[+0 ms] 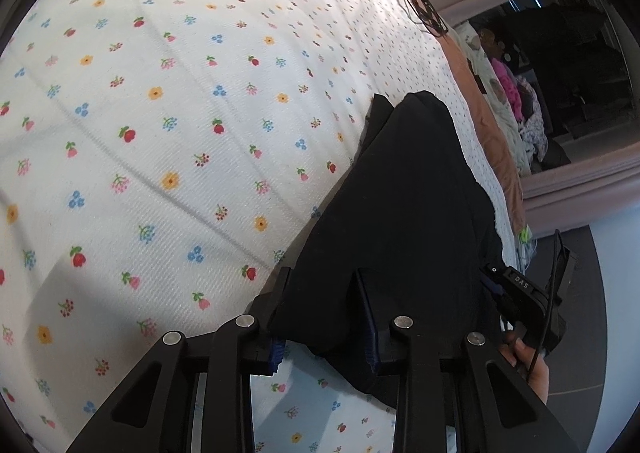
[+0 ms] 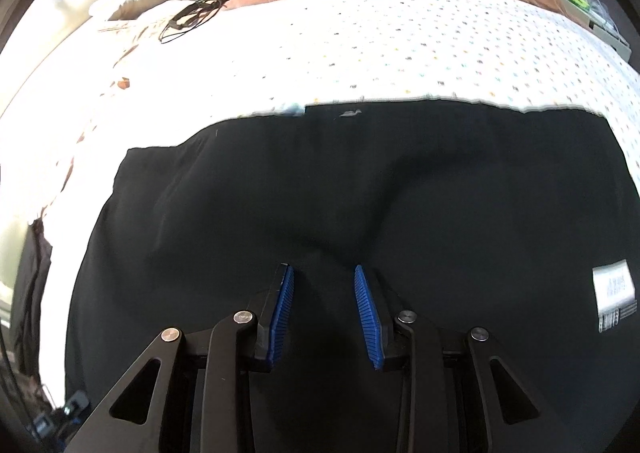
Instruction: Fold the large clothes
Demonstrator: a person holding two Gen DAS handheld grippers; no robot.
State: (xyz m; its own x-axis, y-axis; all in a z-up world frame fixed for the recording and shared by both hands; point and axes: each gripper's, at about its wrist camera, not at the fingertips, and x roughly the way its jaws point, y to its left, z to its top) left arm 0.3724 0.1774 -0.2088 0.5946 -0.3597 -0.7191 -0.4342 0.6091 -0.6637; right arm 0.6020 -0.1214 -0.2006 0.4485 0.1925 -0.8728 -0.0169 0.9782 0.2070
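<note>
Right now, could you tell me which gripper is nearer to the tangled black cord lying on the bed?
Probably the right. The black cord lies up-left of the right gripper, across the black garment. The left gripper seems farther back.

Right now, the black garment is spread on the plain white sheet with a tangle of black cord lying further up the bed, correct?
Not quite: the sheet is floral-printed, as the left wrist view shows. The black garment and black cord are as described.
</note>
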